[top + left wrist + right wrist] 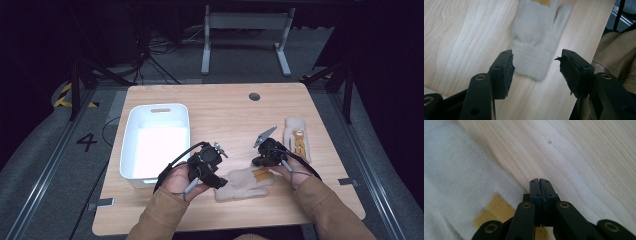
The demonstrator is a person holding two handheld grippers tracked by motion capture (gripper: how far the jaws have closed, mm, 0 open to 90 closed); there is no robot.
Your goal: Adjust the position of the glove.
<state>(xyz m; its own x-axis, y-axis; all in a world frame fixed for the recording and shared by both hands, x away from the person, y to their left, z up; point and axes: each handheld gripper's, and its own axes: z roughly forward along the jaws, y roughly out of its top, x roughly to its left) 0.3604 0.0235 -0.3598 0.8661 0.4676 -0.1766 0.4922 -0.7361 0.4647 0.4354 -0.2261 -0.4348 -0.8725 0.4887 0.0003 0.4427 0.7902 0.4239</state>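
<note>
The near glove (243, 184) lay flat on the tabletop (225, 110) by the front edge, between both hands, long axis running sideways: cuff toward the left claw (220, 181), fingers toward the right claw (260, 162). The left claw's jaws were spread wide, lined up on the ribbed cuff (not touching yet). The right claw's jaws were pressed together, empty, resting by the glove's yellow patch (496, 211). It looked soft, light and floppy; the thick cuff seemed the surest hold. A second glove (296, 137) lay farther right, a white bin (131, 165) left.
</note>
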